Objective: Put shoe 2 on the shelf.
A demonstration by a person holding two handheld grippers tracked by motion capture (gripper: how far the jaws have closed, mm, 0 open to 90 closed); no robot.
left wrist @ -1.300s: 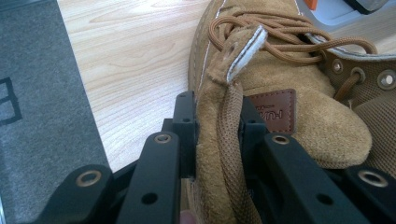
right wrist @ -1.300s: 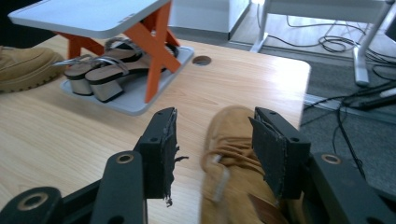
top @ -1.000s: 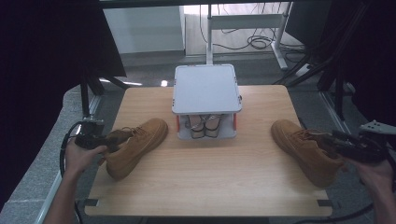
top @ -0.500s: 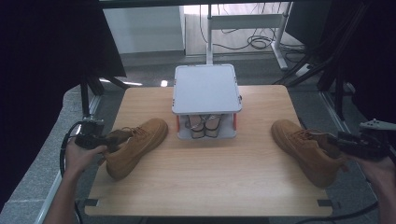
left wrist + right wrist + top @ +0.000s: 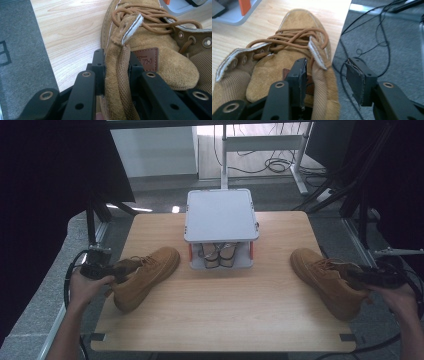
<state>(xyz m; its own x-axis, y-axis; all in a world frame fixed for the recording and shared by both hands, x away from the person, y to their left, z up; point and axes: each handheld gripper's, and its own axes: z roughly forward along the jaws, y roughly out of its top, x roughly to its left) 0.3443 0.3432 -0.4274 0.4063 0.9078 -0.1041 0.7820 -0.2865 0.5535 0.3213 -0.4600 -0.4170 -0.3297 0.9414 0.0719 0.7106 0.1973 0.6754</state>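
One grey rack [image 5: 221, 215] btwn two boots [image 5: 145, 275], table [image 5: 225, 320].

The left gripper [image 5: 112, 270] sits at the table's left edge with its jaws clamped on a boot's collar [image 5: 117, 82], while the right gripper [image 5: 325, 82], jaws just closing, straddles the other boot's collar [image 5: 322, 90] without pressing it.

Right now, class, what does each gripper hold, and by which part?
The left gripper clamps the left boot by its collar edge. The right gripper straddles the right boot's collar, its closing jaws not yet gripping.
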